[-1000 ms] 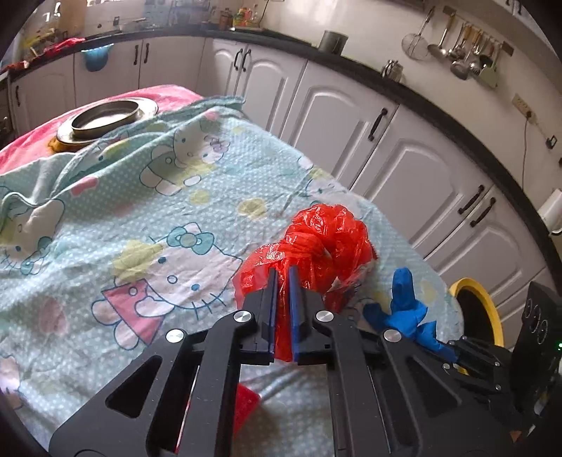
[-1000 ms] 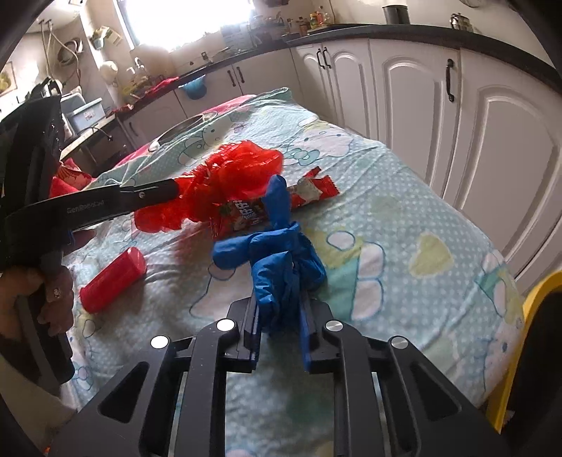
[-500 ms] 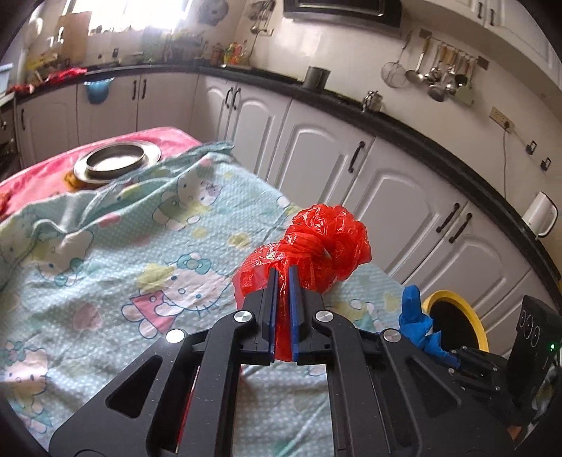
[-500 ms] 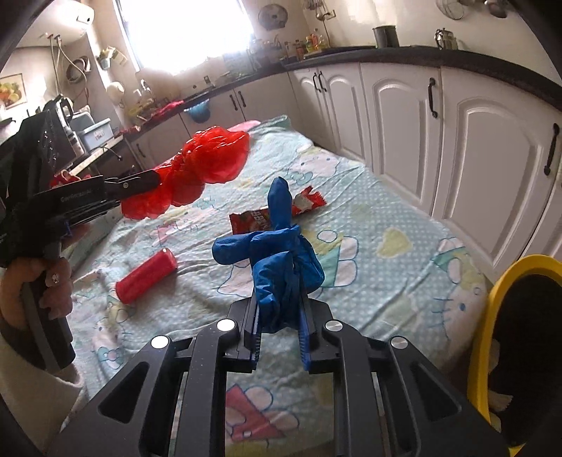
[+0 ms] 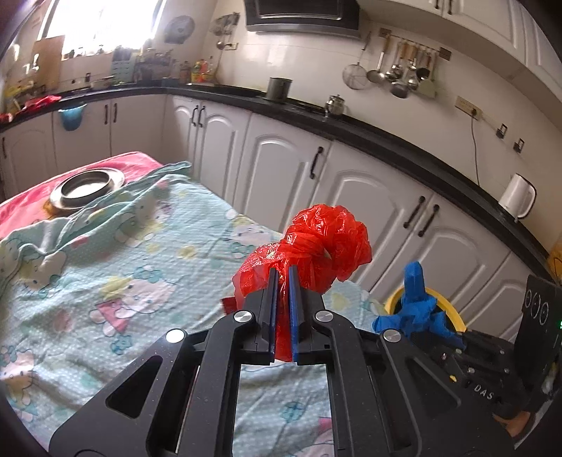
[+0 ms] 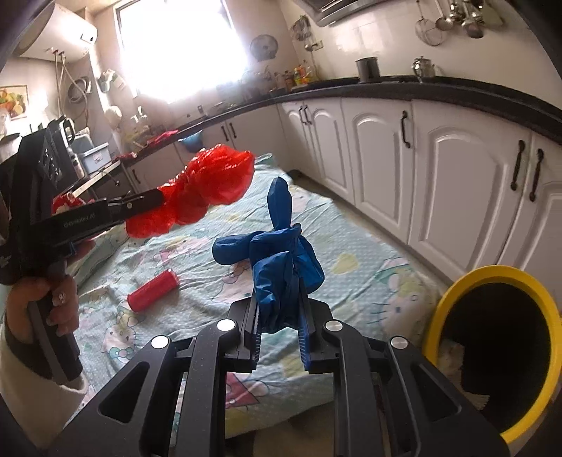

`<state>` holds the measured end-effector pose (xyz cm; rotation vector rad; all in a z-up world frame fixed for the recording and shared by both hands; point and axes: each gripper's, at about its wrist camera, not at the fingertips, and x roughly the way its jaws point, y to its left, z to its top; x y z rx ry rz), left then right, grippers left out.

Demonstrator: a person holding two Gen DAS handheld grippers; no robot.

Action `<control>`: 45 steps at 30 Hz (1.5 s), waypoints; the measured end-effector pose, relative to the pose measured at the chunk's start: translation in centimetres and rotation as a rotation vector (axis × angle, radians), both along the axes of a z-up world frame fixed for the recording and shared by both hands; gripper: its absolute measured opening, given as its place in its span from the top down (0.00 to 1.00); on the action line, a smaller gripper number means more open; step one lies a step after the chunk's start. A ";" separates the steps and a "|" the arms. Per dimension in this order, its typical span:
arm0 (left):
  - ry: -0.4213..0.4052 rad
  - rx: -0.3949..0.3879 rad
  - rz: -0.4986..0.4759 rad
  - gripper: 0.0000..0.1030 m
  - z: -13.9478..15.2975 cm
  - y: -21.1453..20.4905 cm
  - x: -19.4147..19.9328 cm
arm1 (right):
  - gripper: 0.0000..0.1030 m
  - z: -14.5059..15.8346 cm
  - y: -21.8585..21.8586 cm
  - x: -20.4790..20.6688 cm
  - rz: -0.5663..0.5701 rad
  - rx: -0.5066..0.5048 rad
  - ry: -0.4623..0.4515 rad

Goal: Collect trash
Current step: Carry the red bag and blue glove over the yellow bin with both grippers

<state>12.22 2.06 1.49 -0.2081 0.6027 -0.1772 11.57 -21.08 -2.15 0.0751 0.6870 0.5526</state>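
Patterned sheet [image 6: 354,277] holds red roll [image 6: 153,291] (yellow bin [image 6: 491,348] nearby).

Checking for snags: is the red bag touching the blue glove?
Apart. The right wrist view shows clear space between the red bag and the blue glove.

PLACE: you're in a home kitchen | SIGNS: white cabinets [image 5: 277,168] under a black counter [image 5: 386,137] | ladles on a wall rail [image 5: 397,73] | kettle [image 5: 518,197] | range hood [image 5: 302,15] | bright window [image 6: 179,49]
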 end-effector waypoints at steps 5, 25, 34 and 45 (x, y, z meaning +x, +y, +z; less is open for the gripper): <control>-0.018 0.021 -0.038 0.98 0.5 -2.1 -0.5 | 0.84 0.9 -1.8 -0.6 -0.032 0.001 -0.025; -0.039 0.080 -0.192 0.98 1.0 -9.6 -0.6 | 0.84 1.5 -10.1 -3.0 -0.200 -0.009 -0.068; -0.040 0.105 -0.269 0.98 0.8 -13.5 -0.1 | 0.84 1.9 -13.9 -3.7 -0.285 -0.012 -0.091; -0.024 0.148 -0.363 0.98 -0.4 -18.7 0.3 | 0.84 1.1 -17.6 -4.7 -0.382 -0.004 -0.087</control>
